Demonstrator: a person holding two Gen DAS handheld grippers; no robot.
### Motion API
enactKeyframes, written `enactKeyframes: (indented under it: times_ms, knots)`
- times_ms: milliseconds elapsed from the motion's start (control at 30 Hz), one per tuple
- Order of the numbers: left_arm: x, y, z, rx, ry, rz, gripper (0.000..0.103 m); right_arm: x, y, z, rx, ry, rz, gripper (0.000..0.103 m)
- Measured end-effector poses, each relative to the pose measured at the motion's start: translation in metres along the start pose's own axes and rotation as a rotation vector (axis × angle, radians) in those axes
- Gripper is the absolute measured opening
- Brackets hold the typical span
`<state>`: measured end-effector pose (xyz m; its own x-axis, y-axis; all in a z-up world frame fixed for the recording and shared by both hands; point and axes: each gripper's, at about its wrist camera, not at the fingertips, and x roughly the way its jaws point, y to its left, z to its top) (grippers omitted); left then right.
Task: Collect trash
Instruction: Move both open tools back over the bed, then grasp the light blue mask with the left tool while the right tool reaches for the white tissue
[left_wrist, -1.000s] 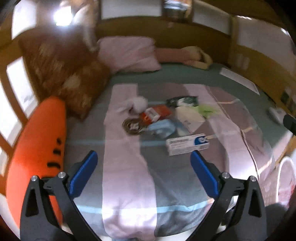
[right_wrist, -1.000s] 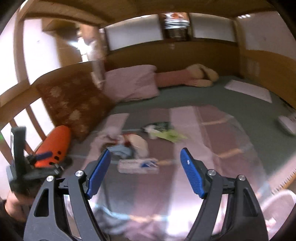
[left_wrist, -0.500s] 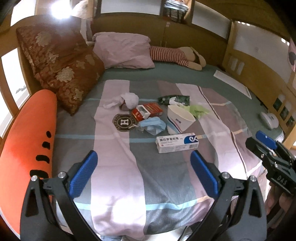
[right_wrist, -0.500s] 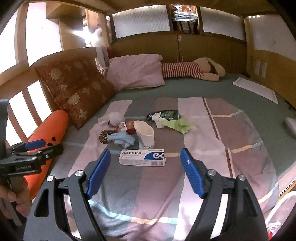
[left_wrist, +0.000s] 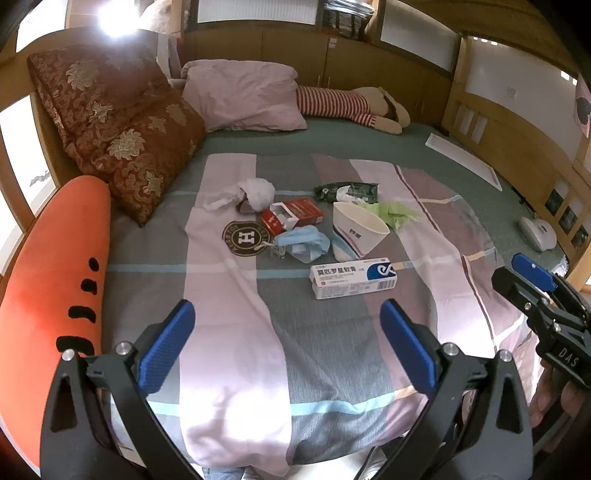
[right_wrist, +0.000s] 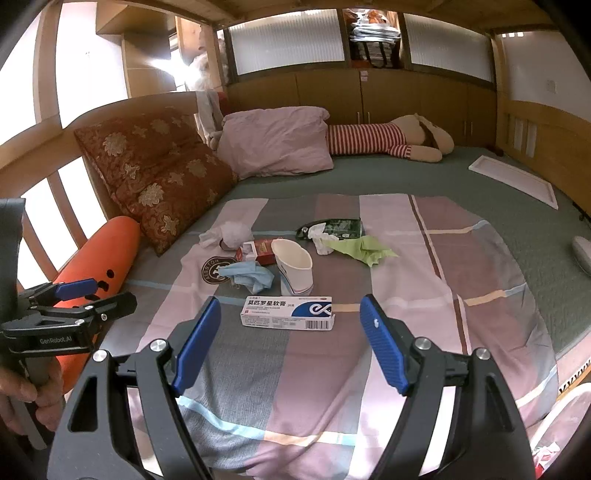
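Observation:
Trash lies in a cluster on the striped blanket (left_wrist: 229, 332): a white and blue medicine box (left_wrist: 354, 277) (right_wrist: 288, 312), a tipped paper cup (left_wrist: 357, 229) (right_wrist: 293, 264), a blue face mask (left_wrist: 304, 243) (right_wrist: 245, 275), a red carton (left_wrist: 293, 218) (right_wrist: 258, 249), a crumpled white tissue (left_wrist: 255, 192) (right_wrist: 232, 232), a dark green wrapper (left_wrist: 347, 192) (right_wrist: 332, 227) and green paper (left_wrist: 395, 212) (right_wrist: 364, 249). My left gripper (left_wrist: 288, 347) is open and empty, short of the box. My right gripper (right_wrist: 290, 343) is open and empty, just short of the box.
An orange carrot-shaped cushion (left_wrist: 48, 288) lies along the left bed edge. A brown patterned pillow (left_wrist: 118, 129), a pink pillow (left_wrist: 243, 96) and a striped plush toy (left_wrist: 351, 107) lie at the back. A white bin rim (right_wrist: 565, 417) shows at lower right.
Both views have steadied from blur and shifted slightly closer to the trash cluster. Each gripper now shows in the other's view. Both grippers stay open; no trash has moved.

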<state>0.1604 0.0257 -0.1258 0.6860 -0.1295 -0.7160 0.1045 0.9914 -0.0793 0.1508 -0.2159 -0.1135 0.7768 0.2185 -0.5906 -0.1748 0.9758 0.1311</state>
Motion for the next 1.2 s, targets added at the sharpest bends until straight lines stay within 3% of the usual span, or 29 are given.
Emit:
enactKeyframes:
  times_ms: [400, 600, 867, 1000, 1067, 1200]
  knots:
    - [0.004, -0.001, -0.002, 0.006, 0.009, 0.005, 0.100, 0.000, 0.000, 0.000, 0.003, 0.003, 0.004, 0.076]
    - [0.025, -0.005, 0.011, 0.001, 0.018, -0.006, 0.100, 0.002, 0.003, -0.001, 0.009, 0.004, 0.014, 0.076]
    - [0.110, -0.022, 0.044, 0.068, 0.083, -0.005, 0.100, 0.002, 0.003, -0.001, 0.017, 0.009, 0.023, 0.076]
    - [0.158, -0.018, 0.060, 0.030, 0.127, 0.004, 0.099, 0.003, 0.001, -0.001, 0.021, 0.015, 0.025, 0.076]
    - [0.177, -0.018, 0.065, 0.036, 0.148, 0.010, 0.093, 0.004, -0.001, -0.001, 0.021, 0.021, 0.023, 0.076]
    - [0.219, -0.013, 0.065, 0.007, 0.240, -0.016, 0.060, 0.009, -0.005, -0.001, 0.028, 0.036, 0.015, 0.076]
